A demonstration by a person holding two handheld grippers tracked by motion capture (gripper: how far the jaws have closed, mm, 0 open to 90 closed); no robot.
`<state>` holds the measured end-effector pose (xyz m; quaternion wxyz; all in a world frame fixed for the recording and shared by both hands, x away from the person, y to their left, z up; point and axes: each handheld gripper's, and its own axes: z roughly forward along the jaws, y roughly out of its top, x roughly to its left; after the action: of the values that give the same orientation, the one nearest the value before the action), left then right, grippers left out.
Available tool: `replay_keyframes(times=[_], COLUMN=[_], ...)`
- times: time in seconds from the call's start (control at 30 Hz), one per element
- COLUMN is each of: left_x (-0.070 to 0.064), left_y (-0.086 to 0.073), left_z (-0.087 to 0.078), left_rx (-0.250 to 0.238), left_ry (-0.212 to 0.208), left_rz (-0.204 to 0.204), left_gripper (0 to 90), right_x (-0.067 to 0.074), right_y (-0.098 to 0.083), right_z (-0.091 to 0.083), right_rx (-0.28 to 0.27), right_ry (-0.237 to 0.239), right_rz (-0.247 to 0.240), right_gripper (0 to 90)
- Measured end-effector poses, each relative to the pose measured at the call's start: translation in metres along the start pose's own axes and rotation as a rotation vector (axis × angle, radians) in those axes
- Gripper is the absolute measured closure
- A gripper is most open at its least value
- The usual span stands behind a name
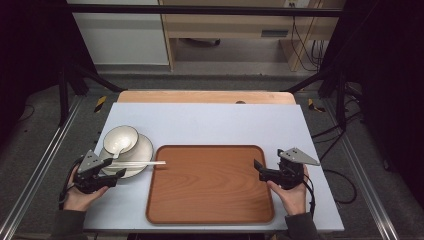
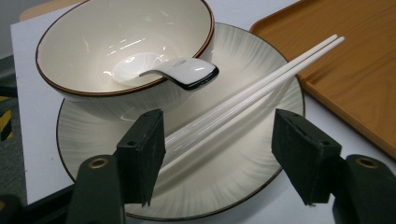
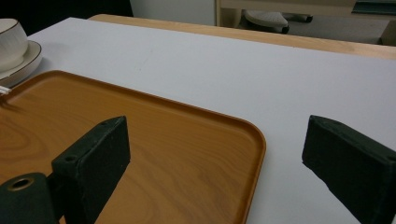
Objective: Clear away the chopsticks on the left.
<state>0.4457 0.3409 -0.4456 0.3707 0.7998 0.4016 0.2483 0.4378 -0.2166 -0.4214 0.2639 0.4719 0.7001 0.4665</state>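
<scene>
A cream bowl [image 1: 120, 138] [image 2: 126, 46] with a brown rim stands on a ribbed plate [image 1: 145, 150] [image 2: 233, 172] at the table's left. A white spoon [image 2: 182, 72] rests in the bowl, handle over the rim. A pair of white chopsticks [image 1: 142, 163] [image 2: 252, 91] lies across the plate, tips reaching over the wooden tray [image 1: 210, 185] [image 2: 355, 70] [image 3: 140, 140]. My left gripper [image 1: 116, 169] [image 2: 219, 154] is open low over the plate's near edge; the chopsticks' near ends lie between its jaws, close to the left one. My right gripper [image 1: 258, 170] [image 3: 215, 154] is open, straddling the tray's right rim.
The tray lies in the middle of a pale blue-grey table top [image 1: 210, 122] with a wooden strip along its far edge. Black frame posts stand at both sides. The bowl [image 3: 9, 39] and plate [image 3: 23, 60] appear far left in the right gripper view.
</scene>
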Motion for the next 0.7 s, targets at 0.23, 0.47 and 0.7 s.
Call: replay_keyframes(times=[0.23,0.47,0.7], left_x=[0.0007,0.0019,0.0044], left_y=[-0.0027,-0.0038,-0.0037], left_z=[0.0081,0.0081,0.0072], left_rx=[0.035,0.038,0.041], left_ry=[0.015,0.031,0.029], left_rz=[0.026,0.012,-0.013], left_gripper=[41.9,50.9,57.7], right_x=[0.0008,0.001,0.0012], right_y=[-0.0006,-0.0006,-0.0007], right_z=[0.0019,0.0021,0.0022], right_rx=[0.006,0.006,0.009], right_ry=[0.003,0.003,0.005], right_rz=[-0.006,-0.007,-0.008], right_gripper=[7.9,8.3,8.4])
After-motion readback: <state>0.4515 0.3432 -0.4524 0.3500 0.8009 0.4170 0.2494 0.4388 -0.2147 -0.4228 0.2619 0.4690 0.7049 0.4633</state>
